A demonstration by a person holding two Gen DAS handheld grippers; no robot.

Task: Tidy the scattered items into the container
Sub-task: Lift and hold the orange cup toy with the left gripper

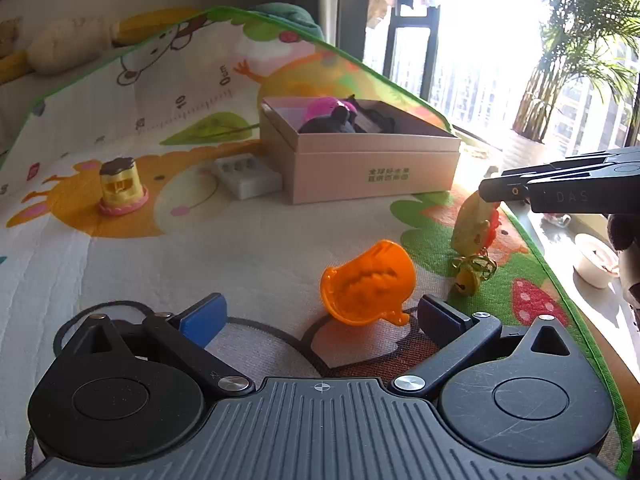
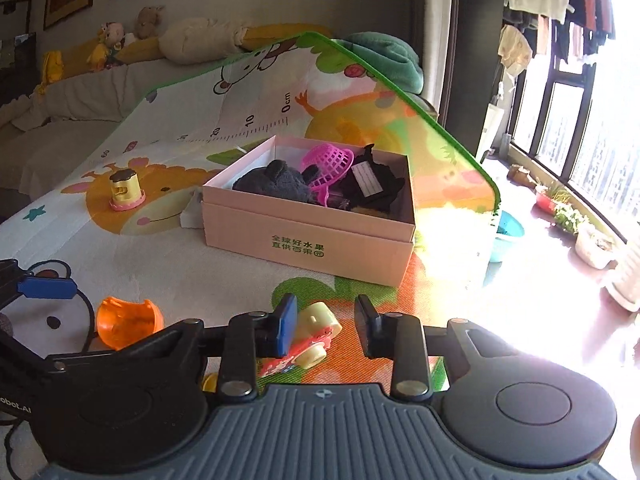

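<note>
Right wrist view showed the right gripper (image 2: 326, 326) low over the play mat (image 2: 168, 256), fingers partly spread with a small yellow and red toy (image 2: 316, 336) lying between them. The left pad seemed to touch the toy; the right pad stood clear of it, so nothing was held yet. From the left wrist view the same toy (image 1: 474, 226) appeared tilted up under the tip of the right gripper (image 1: 490, 191), with a little gold bell trinket (image 1: 474, 270) just beside it on the mat.

Left gripper (image 1: 324, 316) hung wide open and empty, near the orange cup (image 1: 368, 282), which lay on its side just ahead of the fingertips.

The pink cardboard box (image 2: 308, 236) sat farther off, middle of the mat, open. Inside: a grey plush lump (image 2: 272, 186), a pink mesh basket (image 2: 328, 164), something black (image 2: 372, 184). A white tray (image 1: 248, 176) rested against the box's left side. A yellow stamp-like toy on a pink base (image 1: 122, 190) stood far left, well apart from the rest.

Judged step: the right side was mid-grab on the yellow and red toy. Next it called for closing squarely on the toy, lifting clear, carrying it over the box's near wall and letting go. Orange cup, bell, tray and far-left toy remained loose.
</note>
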